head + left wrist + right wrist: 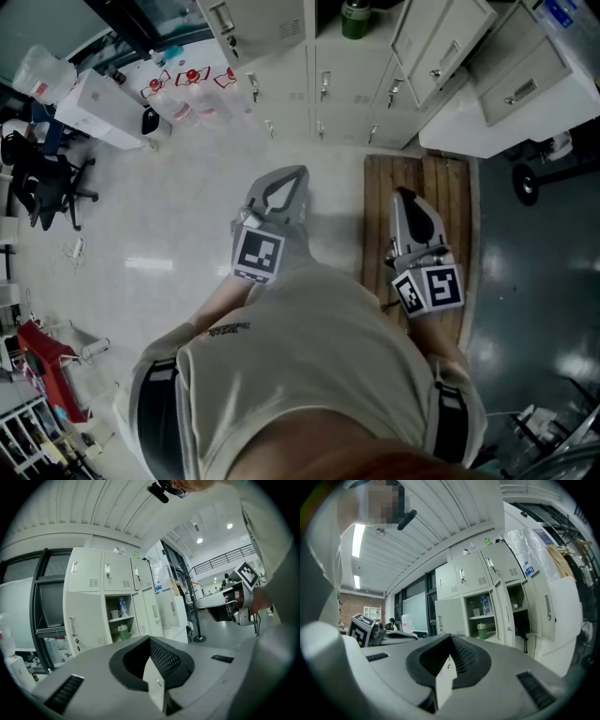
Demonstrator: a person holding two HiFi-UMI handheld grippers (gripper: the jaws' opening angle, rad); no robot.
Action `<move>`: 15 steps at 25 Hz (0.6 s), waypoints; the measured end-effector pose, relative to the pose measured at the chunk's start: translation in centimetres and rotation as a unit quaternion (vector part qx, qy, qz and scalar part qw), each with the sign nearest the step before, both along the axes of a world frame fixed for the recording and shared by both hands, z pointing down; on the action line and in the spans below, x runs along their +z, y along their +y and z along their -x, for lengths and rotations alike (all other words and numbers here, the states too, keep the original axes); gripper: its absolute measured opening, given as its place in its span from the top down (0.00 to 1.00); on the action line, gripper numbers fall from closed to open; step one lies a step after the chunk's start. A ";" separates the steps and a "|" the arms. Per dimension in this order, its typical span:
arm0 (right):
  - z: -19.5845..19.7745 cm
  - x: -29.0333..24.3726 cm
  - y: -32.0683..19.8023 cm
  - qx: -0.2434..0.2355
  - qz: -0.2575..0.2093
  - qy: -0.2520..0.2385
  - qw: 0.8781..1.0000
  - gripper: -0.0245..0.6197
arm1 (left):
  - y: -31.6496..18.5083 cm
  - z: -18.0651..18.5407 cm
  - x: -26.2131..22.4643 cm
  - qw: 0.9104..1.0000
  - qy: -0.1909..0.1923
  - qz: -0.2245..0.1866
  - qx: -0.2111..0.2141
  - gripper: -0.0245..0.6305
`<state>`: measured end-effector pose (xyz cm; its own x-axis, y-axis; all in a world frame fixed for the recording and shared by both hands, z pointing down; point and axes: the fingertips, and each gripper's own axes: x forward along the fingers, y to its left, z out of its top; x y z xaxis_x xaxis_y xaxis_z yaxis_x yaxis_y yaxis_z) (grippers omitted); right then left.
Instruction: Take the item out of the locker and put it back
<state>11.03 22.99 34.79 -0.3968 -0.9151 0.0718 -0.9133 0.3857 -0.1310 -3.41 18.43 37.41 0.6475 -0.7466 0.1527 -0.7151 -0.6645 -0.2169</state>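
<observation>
I stand a few steps back from a bank of pale grey lockers. One locker is open. On its lower shelf sits a green cup; a water bottle and a white mug stand on the shelf above. My left gripper points at the lockers, jaws shut and empty. To its right my right gripper is also shut with nothing in it. Both are well short of the locker.
A wooden board lies on the floor under the right gripper. A white table stands at the right, a black chair at the left. A second locker, right of the first, is open with a dark bag hanging inside.
</observation>
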 end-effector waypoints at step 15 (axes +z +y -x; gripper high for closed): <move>2.2 0.1 -17.7 0.030 0.017 0.004 0.999 0.96 | -17.8 1.1 0.4 0.999 -0.001 0.026 0.036 0.94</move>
